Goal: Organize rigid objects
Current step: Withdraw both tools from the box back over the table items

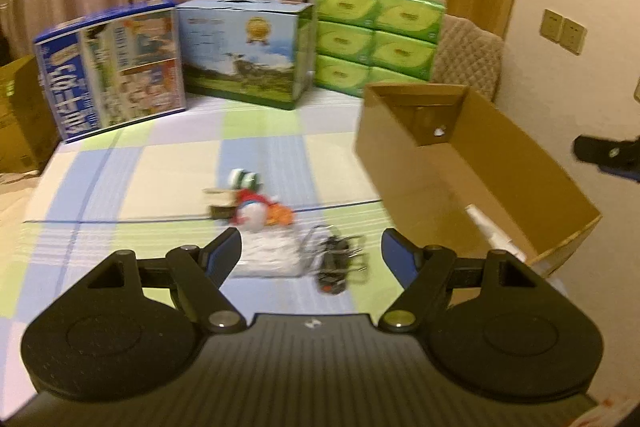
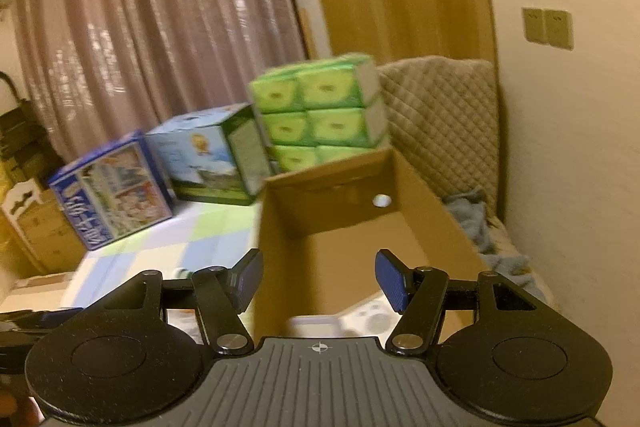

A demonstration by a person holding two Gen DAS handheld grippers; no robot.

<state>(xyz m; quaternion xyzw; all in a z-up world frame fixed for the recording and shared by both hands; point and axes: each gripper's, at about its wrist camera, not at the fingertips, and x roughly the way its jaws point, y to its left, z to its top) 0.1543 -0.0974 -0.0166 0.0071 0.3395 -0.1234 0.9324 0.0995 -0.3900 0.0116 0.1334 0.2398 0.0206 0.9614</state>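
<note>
A small pile of items lies on the checked bedsheet (image 1: 120,163): a green-and-white roll (image 1: 242,179), a small tan box (image 1: 219,201), a red-white-orange toy (image 1: 260,213), a clear wrapped pack (image 1: 272,257) and a black wire-framed object (image 1: 334,261). My left gripper (image 1: 312,253) is open and empty, just above the pack and the black object. An open cardboard box (image 1: 456,163) stands to the right, with a white item (image 1: 492,231) inside. My right gripper (image 2: 318,277) is open and empty over the cardboard box (image 2: 360,219); a white object (image 2: 360,319) lies in it.
A blue printed carton (image 1: 112,71), a green-field carton (image 1: 244,55) and a stack of green tissue packs (image 1: 376,39) line the far edge. Curtains hang behind. A quilted cushion (image 2: 440,123) and grey cloth (image 2: 476,223) lie right of the box, by the wall.
</note>
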